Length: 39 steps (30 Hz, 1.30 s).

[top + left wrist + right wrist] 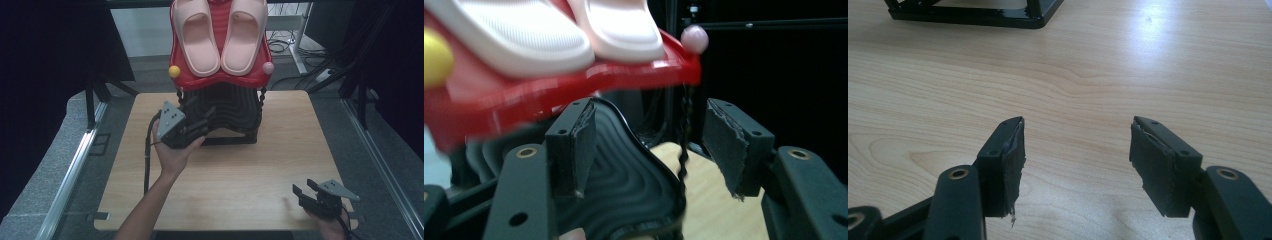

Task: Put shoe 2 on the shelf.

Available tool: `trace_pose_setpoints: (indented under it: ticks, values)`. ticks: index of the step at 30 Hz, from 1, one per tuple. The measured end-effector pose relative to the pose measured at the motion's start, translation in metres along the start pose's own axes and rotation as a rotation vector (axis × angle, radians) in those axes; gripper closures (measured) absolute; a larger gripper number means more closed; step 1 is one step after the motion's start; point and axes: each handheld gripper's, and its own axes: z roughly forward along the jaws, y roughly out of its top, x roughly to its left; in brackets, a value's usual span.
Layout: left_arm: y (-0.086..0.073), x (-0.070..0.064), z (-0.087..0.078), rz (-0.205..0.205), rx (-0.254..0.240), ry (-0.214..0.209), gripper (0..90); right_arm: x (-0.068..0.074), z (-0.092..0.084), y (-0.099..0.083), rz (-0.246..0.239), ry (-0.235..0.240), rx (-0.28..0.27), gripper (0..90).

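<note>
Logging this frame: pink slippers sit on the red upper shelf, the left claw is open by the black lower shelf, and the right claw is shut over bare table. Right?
Not quite: the right claw is open, jaws apart in the right gripper view. The pink slippers, red upper shelf, left claw and black lower shelf are as stated.

At centre left of the high view, the left gripper (192,127) is black with a grey three-cornered plate dotted with small holes, and a black cable trails from it toward the lower left. The right gripper (305,191), at lower right, matches it. Both forearms are bare of sleeves; each jaw carries a frayed dark pad, brass-ringed holes and small screws.
</note>
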Motion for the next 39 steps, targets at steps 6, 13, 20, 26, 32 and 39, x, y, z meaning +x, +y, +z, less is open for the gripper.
trace_pose_setpoints:
  ticks: [6, 13, 20, 26, 32, 39]
  values:
    - [-0.029, 0.000, -0.021, 0.004, 0.007, -0.004, 38.4, 0.001, 0.002, 0.000, -0.006, -0.001, 0.010, 39.1]
    - [-0.072, 0.005, -0.037, -0.028, 0.067, -0.024, 37.3, 0.001, 0.005, -0.002, -0.009, 0.000, 0.017, 39.0]
    - [-0.112, 0.014, -0.048, -0.074, 0.124, -0.001, 37.5, 0.003, 0.008, -0.003, -0.015, 0.002, 0.027, 38.9]
    - [-0.139, 0.015, -0.054, -0.083, 0.191, 0.000, 37.4, 0.003, 0.009, -0.003, -0.014, 0.001, 0.032, 38.9]
    - [-0.150, 0.015, -0.054, -0.098, 0.229, -0.009, 37.3, 0.003, 0.010, -0.004, -0.016, 0.002, 0.031, 38.9]
    - [-0.153, 0.014, -0.053, -0.094, 0.236, -0.006, 37.2, 0.003, 0.008, -0.003, -0.012, 0.000, 0.017, 38.7]
